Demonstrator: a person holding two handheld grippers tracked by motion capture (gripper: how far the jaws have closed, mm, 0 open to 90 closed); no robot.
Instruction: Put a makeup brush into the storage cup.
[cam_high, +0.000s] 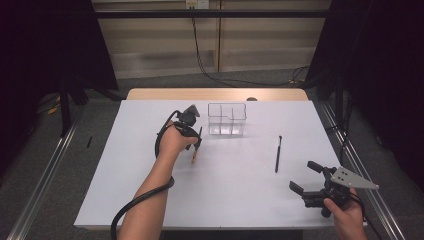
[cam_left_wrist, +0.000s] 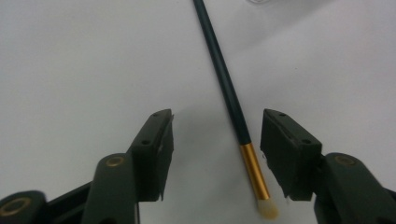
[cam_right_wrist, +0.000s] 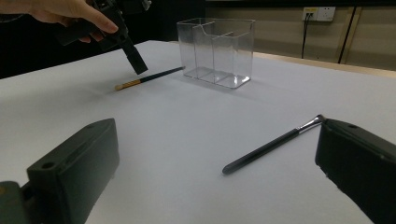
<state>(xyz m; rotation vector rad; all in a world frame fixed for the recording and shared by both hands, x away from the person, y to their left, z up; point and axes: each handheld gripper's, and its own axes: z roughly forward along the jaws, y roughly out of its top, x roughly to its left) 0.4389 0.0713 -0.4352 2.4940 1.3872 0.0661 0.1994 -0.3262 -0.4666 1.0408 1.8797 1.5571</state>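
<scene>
We are working at the pickup of the small brush (cam_left_wrist: 232, 100), the one with the dark handle, gold collar and pale tip, lying flat on the white table (cam_high: 150, 200). From above it is sitting at about seven o'clock from the clear divided box (cam_high: 227, 119), just beside it, tip pointing toward us. Our left gripper (cam_left_wrist: 217, 144) is hanging over it, tilted down, and the jaws are standing half-wide on either side of the gold collar; neither pad is touching the brush, so nothing is being held. The handle is running off toward twelve o'clock in the left gripper view, slightly slanted, and sitting closer to the right-hand pad than to the other. Our right gripper (cam_high: 306, 181) is waiting near the five o'clock corner of the table, jaws standing wide and holding nothing, with a second, all-dark brush (cam_high: 277, 154) lying at about eleven o'clock from it, well apart from the box. We are judging the step as the grasp itself, not yet made. The next move, as we are reading it, is calling for the pads to come together squarely on the collar or the handle just above it, low enough to catch a thin round stick lying on a flat surface, then a lift and a carry toward one compartment of the box. Which compartment we are not able to say.
</scene>
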